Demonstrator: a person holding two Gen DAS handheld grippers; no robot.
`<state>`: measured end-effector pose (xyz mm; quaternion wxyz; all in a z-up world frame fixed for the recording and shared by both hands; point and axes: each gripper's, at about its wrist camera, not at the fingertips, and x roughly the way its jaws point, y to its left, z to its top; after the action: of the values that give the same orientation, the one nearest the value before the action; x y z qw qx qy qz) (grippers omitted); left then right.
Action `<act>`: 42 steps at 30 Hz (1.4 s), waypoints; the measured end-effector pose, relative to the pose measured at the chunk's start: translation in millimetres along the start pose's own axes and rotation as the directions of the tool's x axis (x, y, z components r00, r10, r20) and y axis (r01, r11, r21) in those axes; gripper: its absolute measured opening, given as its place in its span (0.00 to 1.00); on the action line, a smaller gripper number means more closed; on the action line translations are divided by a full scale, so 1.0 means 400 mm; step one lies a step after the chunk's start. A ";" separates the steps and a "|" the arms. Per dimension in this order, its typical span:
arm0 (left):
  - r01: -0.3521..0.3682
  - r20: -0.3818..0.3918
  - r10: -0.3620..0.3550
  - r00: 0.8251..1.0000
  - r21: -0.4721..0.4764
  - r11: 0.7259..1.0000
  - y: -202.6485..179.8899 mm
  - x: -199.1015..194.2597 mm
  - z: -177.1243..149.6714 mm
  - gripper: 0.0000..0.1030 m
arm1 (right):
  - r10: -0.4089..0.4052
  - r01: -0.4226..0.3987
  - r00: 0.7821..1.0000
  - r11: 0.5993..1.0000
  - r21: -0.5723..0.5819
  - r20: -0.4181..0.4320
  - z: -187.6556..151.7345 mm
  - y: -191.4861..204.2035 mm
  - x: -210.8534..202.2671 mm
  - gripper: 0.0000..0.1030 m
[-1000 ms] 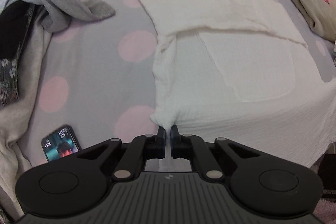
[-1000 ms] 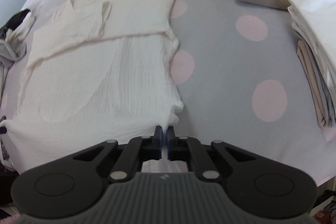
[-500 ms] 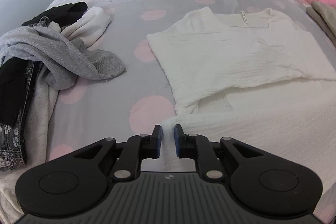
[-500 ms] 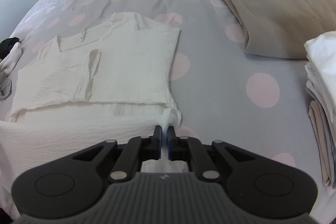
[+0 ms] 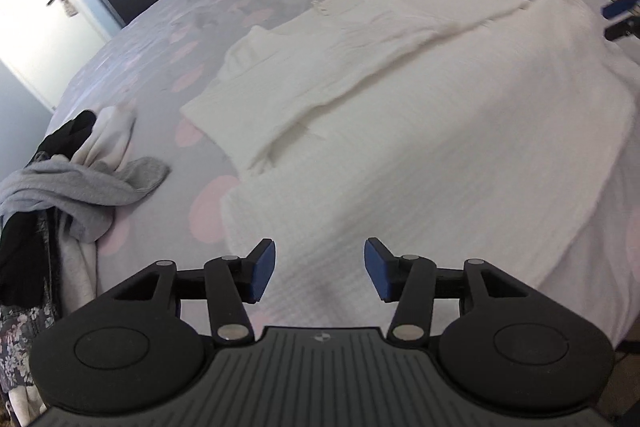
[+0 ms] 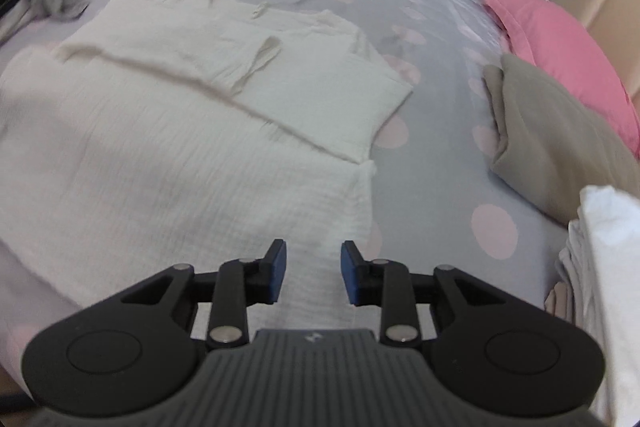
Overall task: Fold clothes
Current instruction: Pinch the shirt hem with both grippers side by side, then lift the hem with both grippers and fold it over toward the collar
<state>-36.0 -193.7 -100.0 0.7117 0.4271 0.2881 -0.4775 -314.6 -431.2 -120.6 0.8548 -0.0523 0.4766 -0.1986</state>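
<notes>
**Hem let go, both sides**

A second ago I pinched the shirt's [image 5: 420, 131] near hem in both grippers. Now my left gripper [image 5: 319, 270] and right gripper [image 6: 312, 271] gape empty, and the lower half lies folded up over the body.

Both grippers: black ribbed body, silver screws, blue pads on fingers [image 5: 262, 269].

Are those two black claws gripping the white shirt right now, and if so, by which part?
No. The left gripper and right gripper are both open, with the white shirt lying loose on the bed.
</notes>
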 end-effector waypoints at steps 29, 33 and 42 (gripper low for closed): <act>-0.242 0.097 0.249 0.964 0.711 0.660 -0.244 0.099 -0.266 0.62 | -0.161 0.134 0.986 0.574 -0.808 0.049 -0.265 0.258 0.035 0.42; -0.264 0.102 0.275 0.956 0.709 0.654 -0.248 0.108 -0.260 0.21 | -0.194 0.182 0.977 0.523 -0.832 0.092 -0.275 0.269 0.049 0.42; -0.281 0.101 0.275 0.956 0.587 0.759 -0.204 0.058 -0.199 0.05 | -0.261 0.252 0.958 0.553 -0.794 0.122 -0.252 0.247 0.031 0.04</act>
<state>-103.1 -148.1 -183.3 0.6058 0.6643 0.0539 -0.4345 -364.4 -335.7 -212.6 0.6984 -0.4991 0.5059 -0.0853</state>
